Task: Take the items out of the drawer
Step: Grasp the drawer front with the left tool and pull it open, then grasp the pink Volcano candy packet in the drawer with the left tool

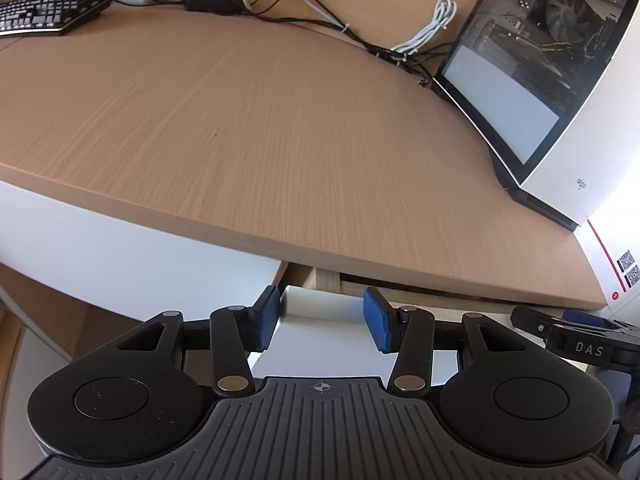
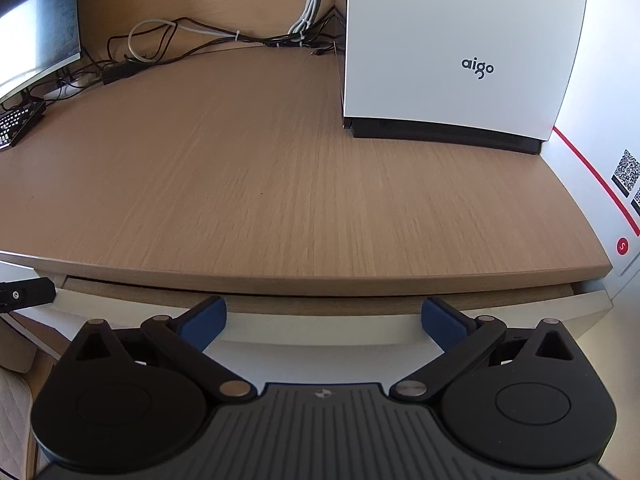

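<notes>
1. Both grippers, left (image 1: 322, 318) and right (image 2: 323, 320), are being held spread apart, grasping nothing.
2. The white-fronted wooden drawer (image 2: 320, 330) under the light oak desk (image 2: 280, 180) is being shown barely open; its contents are hidden.
3. Slipping off the thin front edge is being risked.

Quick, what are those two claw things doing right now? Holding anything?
Left gripper: open, holding nothing, at the left end of the white drawer front.
Right gripper: open wide, holding nothing, facing the same drawer front.
</notes>
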